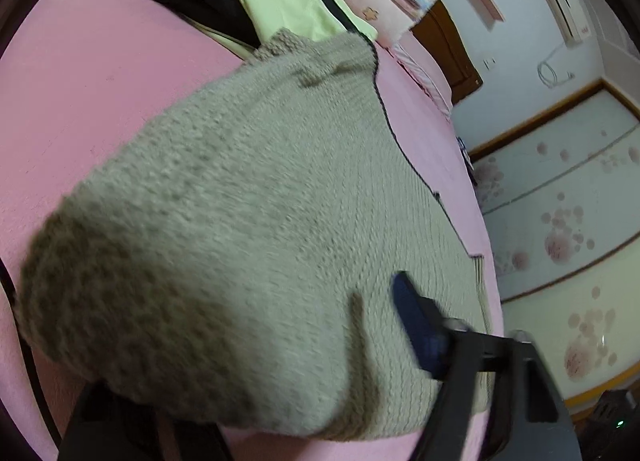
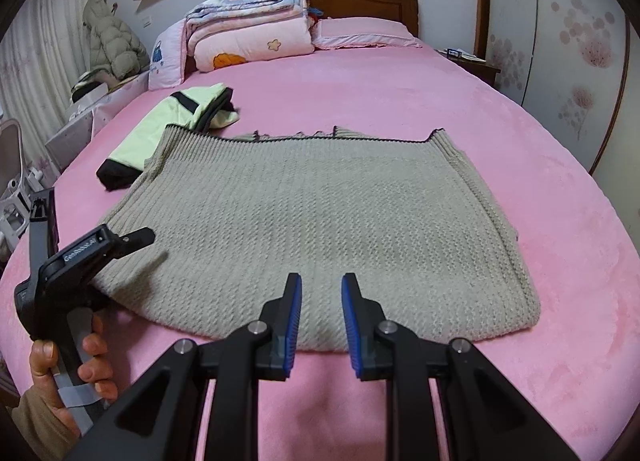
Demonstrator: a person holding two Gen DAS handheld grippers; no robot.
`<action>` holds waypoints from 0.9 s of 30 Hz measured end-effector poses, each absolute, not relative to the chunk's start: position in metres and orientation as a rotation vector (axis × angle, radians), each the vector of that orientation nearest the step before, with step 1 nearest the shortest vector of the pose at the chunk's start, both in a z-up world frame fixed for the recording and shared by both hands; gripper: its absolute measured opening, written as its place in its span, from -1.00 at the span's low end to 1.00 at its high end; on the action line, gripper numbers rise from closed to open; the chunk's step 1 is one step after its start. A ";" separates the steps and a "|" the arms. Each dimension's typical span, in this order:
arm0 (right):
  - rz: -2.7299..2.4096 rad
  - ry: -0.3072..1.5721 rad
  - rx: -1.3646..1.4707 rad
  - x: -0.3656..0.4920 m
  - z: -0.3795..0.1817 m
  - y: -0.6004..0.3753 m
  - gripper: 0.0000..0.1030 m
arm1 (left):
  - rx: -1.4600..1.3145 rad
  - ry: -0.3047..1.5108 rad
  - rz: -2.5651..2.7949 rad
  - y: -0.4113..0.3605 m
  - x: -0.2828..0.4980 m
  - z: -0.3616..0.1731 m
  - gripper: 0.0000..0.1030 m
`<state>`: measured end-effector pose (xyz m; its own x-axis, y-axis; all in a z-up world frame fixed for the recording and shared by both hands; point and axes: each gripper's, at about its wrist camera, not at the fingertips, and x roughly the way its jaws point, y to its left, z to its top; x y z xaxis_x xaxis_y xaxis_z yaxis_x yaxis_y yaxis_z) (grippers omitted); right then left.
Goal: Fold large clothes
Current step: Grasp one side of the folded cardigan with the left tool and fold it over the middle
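A grey-beige knit sweater (image 2: 320,221) lies folded flat on the pink bed (image 2: 400,101). In the left wrist view the sweater (image 1: 240,221) fills the frame and drapes over the left finger; only the blue-padded right finger (image 1: 416,325) shows on top of the knit. The left gripper (image 2: 132,239) shows in the right wrist view at the sweater's near-left corner, held by a hand; its jaws look closed at the cloth edge. My right gripper (image 2: 320,301) hangs open and empty just above the sweater's near edge.
A folded light-green and black garment (image 2: 172,121) lies beyond the sweater's far-left corner. Folded quilts (image 2: 248,21) and a pillow (image 2: 360,33) sit at the headboard. A wardrobe (image 2: 560,41) stands right, and a chair and boxes stand left of the bed.
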<state>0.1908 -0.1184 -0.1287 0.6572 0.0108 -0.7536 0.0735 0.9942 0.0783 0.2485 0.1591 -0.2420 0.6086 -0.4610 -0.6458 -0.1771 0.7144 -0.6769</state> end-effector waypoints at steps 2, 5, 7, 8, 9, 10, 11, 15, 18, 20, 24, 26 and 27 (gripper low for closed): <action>-0.041 0.835 0.129 0.197 -0.132 -0.126 -0.61 | -0.802 0.950 -0.161 0.167 0.252 -0.246 -0.37; -0.020 0.826 0.161 0.210 -0.136 -0.133 -0.61 | -0.847 0.965 -0.191 0.177 0.254 -0.254 -0.58; 0.002 0.823 0.156 0.221 -0.140 -0.133 -0.74 | -0.801 0.951 -0.200 0.172 0.253 -0.249 -0.65; 0.016 0.828 0.140 0.228 -0.143 -0.130 -0.85 | -0.766 0.941 -0.197 0.169 0.252 -0.244 -0.66; 0.024 0.833 0.118 0.235 -0.147 -0.127 -0.87 | -0.712 0.925 -0.191 0.163 0.251 -0.237 -0.67; 0.035 0.837 0.099 0.242 -0.149 -0.123 -0.88 | -0.685 0.914 -0.187 0.161 0.250 -0.232 -0.68; 0.049 0.844 0.072 0.251 -0.154 -0.117 -0.88 | -0.652 0.899 -0.183 0.156 0.250 -0.225 -0.68; 0.071 0.858 -0.006 0.276 -0.170 -0.095 -0.94 | -0.555 0.844 -0.182 0.140 0.250 -0.201 -0.70; 0.098 0.892 -0.026 0.292 -0.187 -0.085 -0.94 | -0.461 0.793 -0.191 0.123 0.250 -0.180 -0.70; 0.132 0.951 -0.047 0.302 -0.204 -0.079 -0.98 | -0.414 0.764 -0.204 0.114 0.250 -0.168 -0.71; 0.165 0.992 -0.102 0.308 -0.215 -0.073 -0.99 | -0.339 0.713 -0.235 0.091 0.253 -0.145 -0.71; 0.189 0.998 -0.077 0.307 -0.213 -0.078 -0.99 | -0.306 0.687 -0.253 0.076 0.257 -0.133 -0.71; 0.205 1.000 -0.041 0.306 -0.210 -0.084 -0.99 | -0.290 0.676 -0.263 0.067 0.259 -0.126 -0.71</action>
